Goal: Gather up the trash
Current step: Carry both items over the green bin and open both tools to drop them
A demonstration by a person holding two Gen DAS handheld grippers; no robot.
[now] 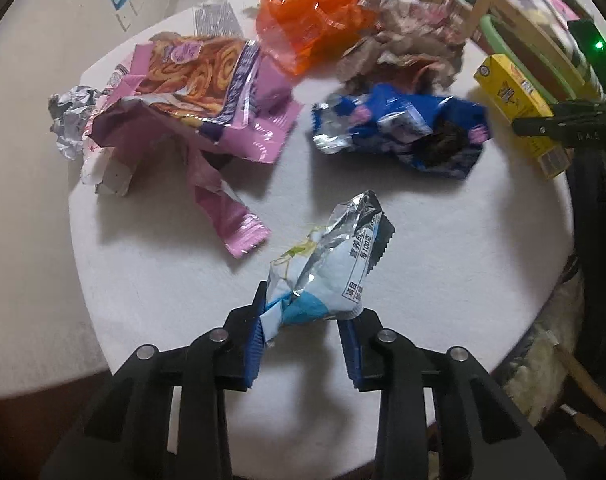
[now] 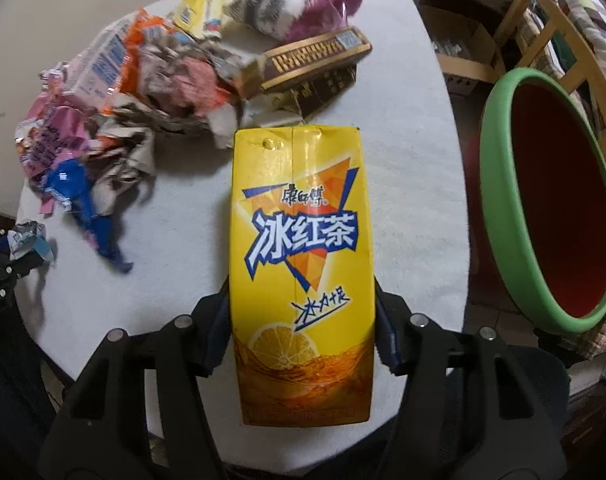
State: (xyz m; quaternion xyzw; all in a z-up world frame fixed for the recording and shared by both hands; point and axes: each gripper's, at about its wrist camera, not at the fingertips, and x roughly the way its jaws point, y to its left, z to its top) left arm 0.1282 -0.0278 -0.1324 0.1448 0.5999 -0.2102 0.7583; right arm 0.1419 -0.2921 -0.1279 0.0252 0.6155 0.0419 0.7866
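Observation:
A crumpled silver and light-blue snack wrapper (image 1: pixel 327 264) sits between the blue pads of my left gripper (image 1: pixel 303 316), which is shut on its lower end just above the white round table (image 1: pixel 163 280). My right gripper (image 2: pixel 303 312) is shut on the sides of a yellow iced-tea carton (image 2: pixel 299 240) lying flat on the table. The same carton (image 1: pixel 515 108) shows at the right edge of the left wrist view. Loose trash lies beyond: a pink noodle bag (image 1: pixel 191 96), a blue foil wrapper (image 1: pixel 399 128), an orange plastic bag (image 1: pixel 315 28) and crumpled paper (image 1: pixel 403 52).
A bin with a green rim (image 2: pixel 499 208) and red inside stands right of the table. A brown and gold box (image 2: pixel 315 56) lies at the table's far side. Wooden chair frames (image 2: pixel 543 20) and cardboard boxes crowd the back right. A wall runs along the left.

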